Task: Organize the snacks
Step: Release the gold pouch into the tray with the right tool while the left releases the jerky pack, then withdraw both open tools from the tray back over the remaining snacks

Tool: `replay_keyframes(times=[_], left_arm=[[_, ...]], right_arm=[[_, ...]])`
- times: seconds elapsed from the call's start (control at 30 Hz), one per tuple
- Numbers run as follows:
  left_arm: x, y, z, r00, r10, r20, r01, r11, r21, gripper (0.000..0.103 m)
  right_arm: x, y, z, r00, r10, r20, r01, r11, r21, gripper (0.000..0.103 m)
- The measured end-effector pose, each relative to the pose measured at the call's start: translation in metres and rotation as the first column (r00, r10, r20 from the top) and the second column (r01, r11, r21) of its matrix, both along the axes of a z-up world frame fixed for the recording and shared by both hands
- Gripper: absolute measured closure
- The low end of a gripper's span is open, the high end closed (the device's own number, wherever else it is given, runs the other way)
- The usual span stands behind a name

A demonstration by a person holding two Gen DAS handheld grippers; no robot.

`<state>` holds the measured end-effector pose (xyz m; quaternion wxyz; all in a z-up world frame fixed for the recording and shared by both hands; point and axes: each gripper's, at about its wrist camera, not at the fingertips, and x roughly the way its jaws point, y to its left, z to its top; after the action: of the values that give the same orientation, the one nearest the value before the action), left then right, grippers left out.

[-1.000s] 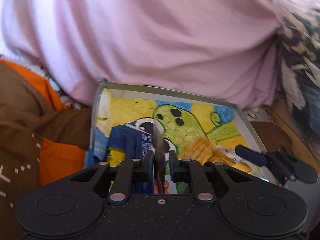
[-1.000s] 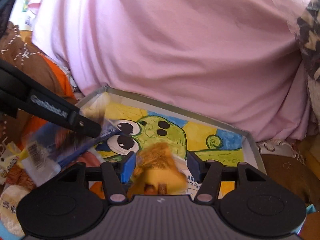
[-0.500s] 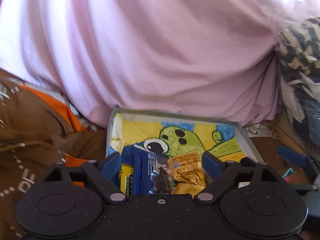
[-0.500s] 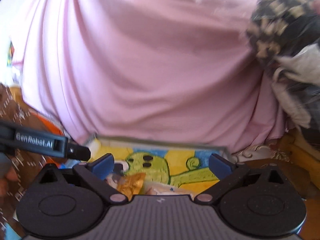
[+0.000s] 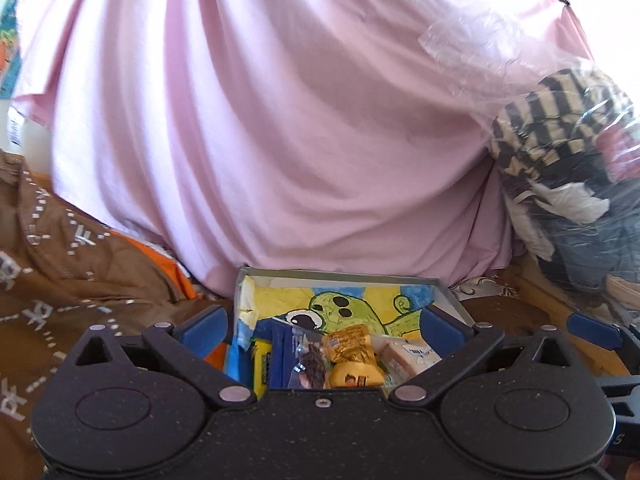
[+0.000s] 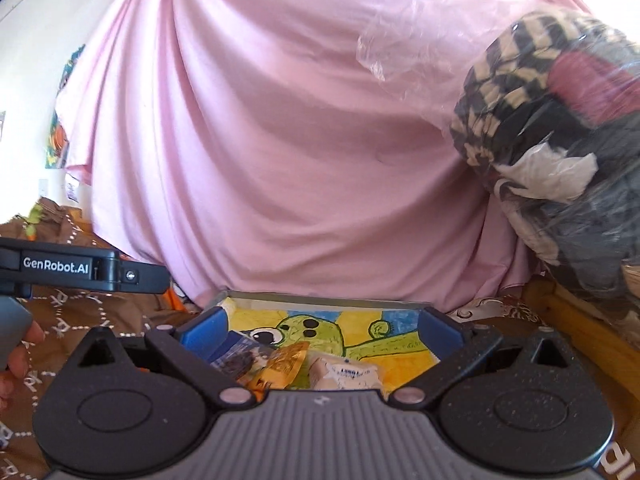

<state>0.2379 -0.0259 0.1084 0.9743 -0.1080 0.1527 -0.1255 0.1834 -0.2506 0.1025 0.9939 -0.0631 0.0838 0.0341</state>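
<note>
A shallow grey tray (image 5: 340, 274) (image 6: 328, 299) with a green cartoon creature painted inside holds the snacks. In the left wrist view a blue packet (image 5: 282, 354), a clear dark snack packet (image 5: 310, 360), two gold wrappers (image 5: 350, 344) and a pale wrapped bar (image 5: 408, 356) lie in it. The right wrist view shows the gold wrapper (image 6: 282, 366) and the pale bar (image 6: 344, 372) too. My left gripper (image 5: 320, 328) hangs open above the tray with nothing in it. My right gripper (image 6: 320, 328) is also open and empty above the tray.
A big pink cloth (image 5: 280, 120) rises just behind the tray. Brown patterned fabric (image 5: 60, 272) with an orange patch lies to the left. A plastic-wrapped bundle of clothes (image 6: 560, 140) sits at the right. A hand (image 6: 16, 356) holds the other gripper's body (image 6: 72, 270) at the left.
My left gripper let go of the dark snack packet and my right let go of the gold wrapper; both lie in the tray. Both grippers opened and pulled up and back.
</note>
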Motion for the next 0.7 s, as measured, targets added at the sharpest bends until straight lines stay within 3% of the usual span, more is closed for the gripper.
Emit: replay_keyframes(times=[0.2, 0.7], left_arm=[[-0.045, 0.011, -0.003, 0.999, 0.031, 0.018, -0.032, 0.998, 0.057, 0.001], [-0.102, 0.041, -0.05, 0.99, 0.101, -0.095, -0.093, 0.992, 0.091, 0.001]], right_arm=[[-0.04, 0.006, 0.001, 1.0, 0.012, 0.02, -0.013, 0.999, 0.04, 0.0], [-0.096, 0.016, -0.03, 0.999, 0.016, -0.047, -0.013, 0.998, 0.067, 0.0]])
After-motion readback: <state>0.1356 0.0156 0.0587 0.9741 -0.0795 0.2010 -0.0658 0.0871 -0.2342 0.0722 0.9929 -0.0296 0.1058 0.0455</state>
